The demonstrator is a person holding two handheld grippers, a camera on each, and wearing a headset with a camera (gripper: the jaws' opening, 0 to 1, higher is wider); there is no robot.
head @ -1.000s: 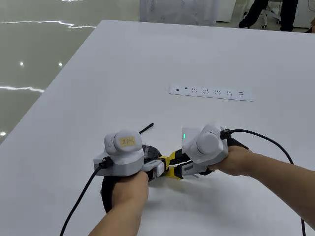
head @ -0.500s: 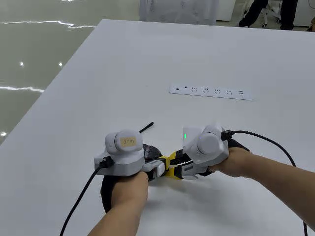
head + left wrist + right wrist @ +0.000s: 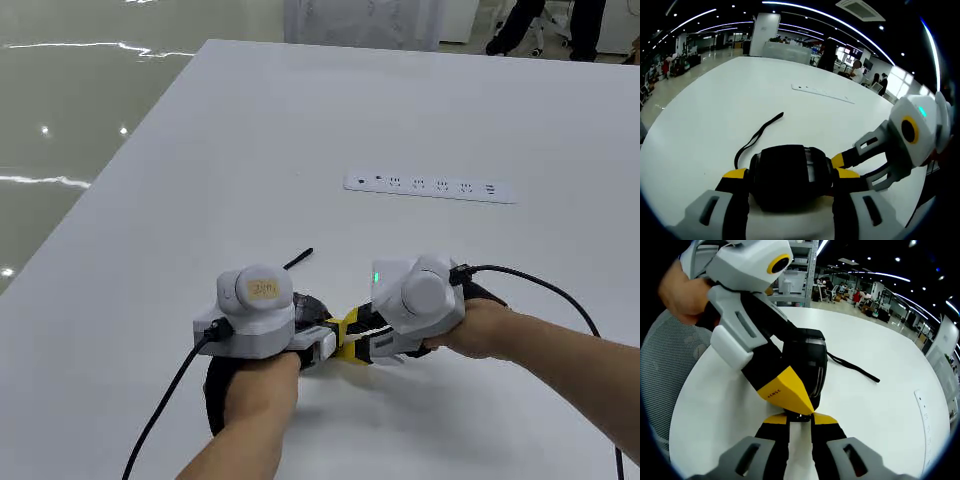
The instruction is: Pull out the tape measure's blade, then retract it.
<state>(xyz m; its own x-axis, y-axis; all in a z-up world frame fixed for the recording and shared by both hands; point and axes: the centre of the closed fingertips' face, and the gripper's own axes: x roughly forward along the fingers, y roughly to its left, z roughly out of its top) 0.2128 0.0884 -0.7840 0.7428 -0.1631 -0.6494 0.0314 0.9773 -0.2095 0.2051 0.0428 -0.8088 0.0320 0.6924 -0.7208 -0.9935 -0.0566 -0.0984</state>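
**Black case clamped between yellow tips**

Black plastic sits across the lower middle of my left gripper view: the tape measure (image 3: pixel 785 167), squeezed between the two yellow-tipped fingers (image 3: pixel 735 174) of my left gripper (image 3: pixel 790 175). The jaws press on the case from both sides. Its thin black wrist strap (image 3: pixel 757 135) trails up and to the left over the white table (image 3: pixel 715 100), lying flat and loosely curved.

My right gripper (image 3: pixel 800 417) comes in toward the left one. In the right gripper view its jaws rise from the bottom edge, drawn almost together. They pinch a small dark part at the lower edge of the case (too small for me to say just which part). Above them in that view one yellow tip of the left gripper lies against the side of the case.

From the head view both grippers meet low in the frame, a little left of centre, tip to tip, with my hands behind them and a black cable running off each one. The case rests on the table there. A white power strip (image 3: pixel 428 187) lies well apart, up and to the right of centre.
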